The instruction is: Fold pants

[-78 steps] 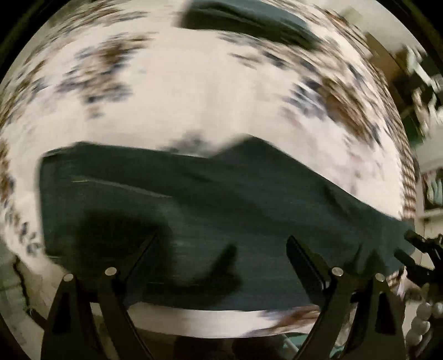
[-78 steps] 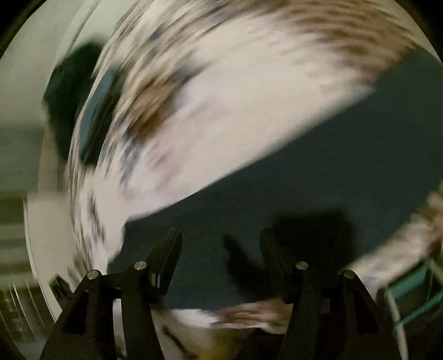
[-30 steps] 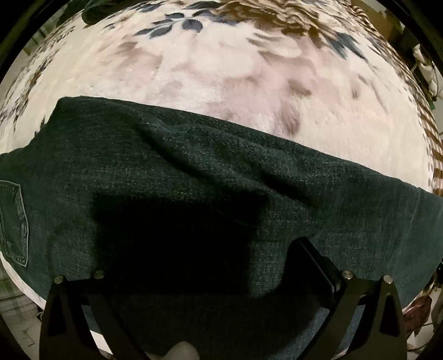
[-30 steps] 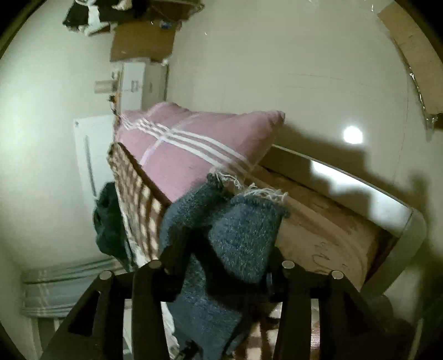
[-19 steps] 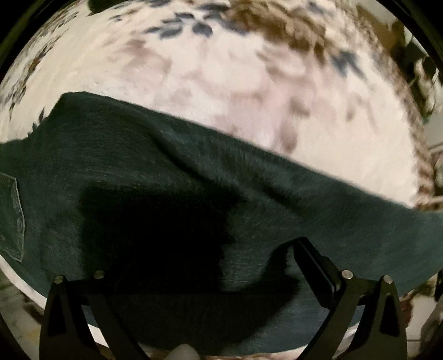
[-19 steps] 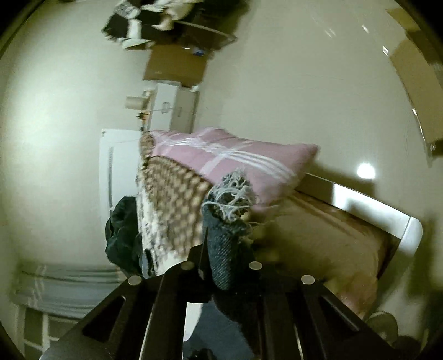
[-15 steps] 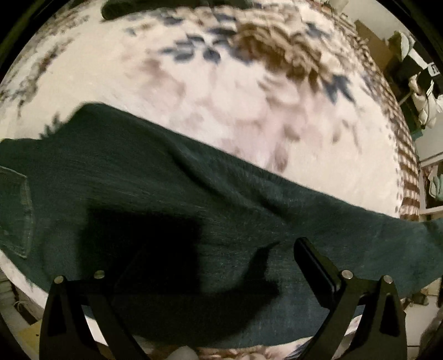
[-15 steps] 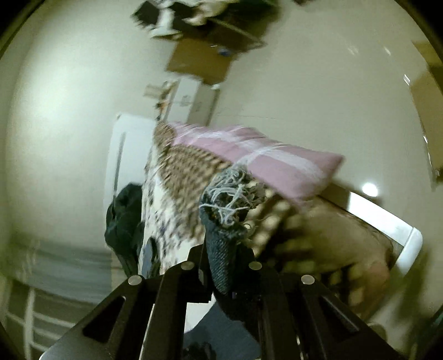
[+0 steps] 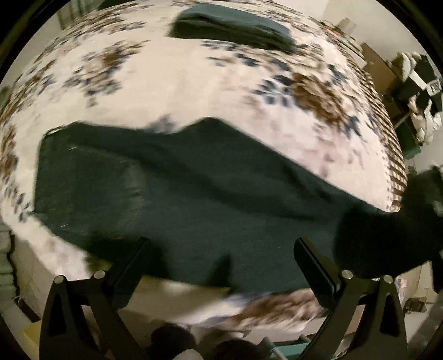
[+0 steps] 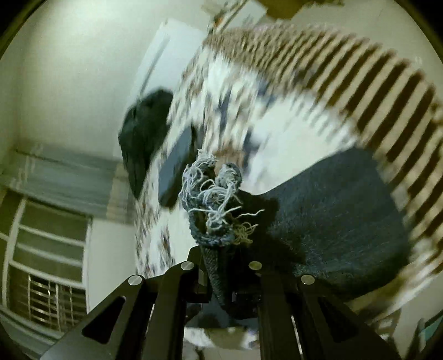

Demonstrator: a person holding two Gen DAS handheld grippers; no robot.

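Dark denim pants [image 9: 210, 193] lie stretched across the floral bedspread [image 9: 171, 74] in the left wrist view, waist end at the left, legs running right. My left gripper [image 9: 221, 257] is open and empty above the near edge of the pants. My right gripper [image 10: 224, 265] is shut on the frayed hem [image 10: 213, 202] of the pants legs, lifted off the bed; the rest of the pants leg [image 10: 337, 216] trails down to the right. The raised leg end also shows in the left wrist view [image 9: 387, 235] at the far right.
A second dark folded garment [image 9: 232, 25] lies at the far side of the bed. A dark heap of clothes [image 10: 146, 130] sits by the bed's far edge, near a window [image 10: 47, 263]. Boxes and clothes [image 9: 418, 83] stand right of the bed.
My right gripper has closed on the frayed hem and swung from facing the pillow and wall down toward the bed. My left gripper has drawn back, so more of the pants shows.
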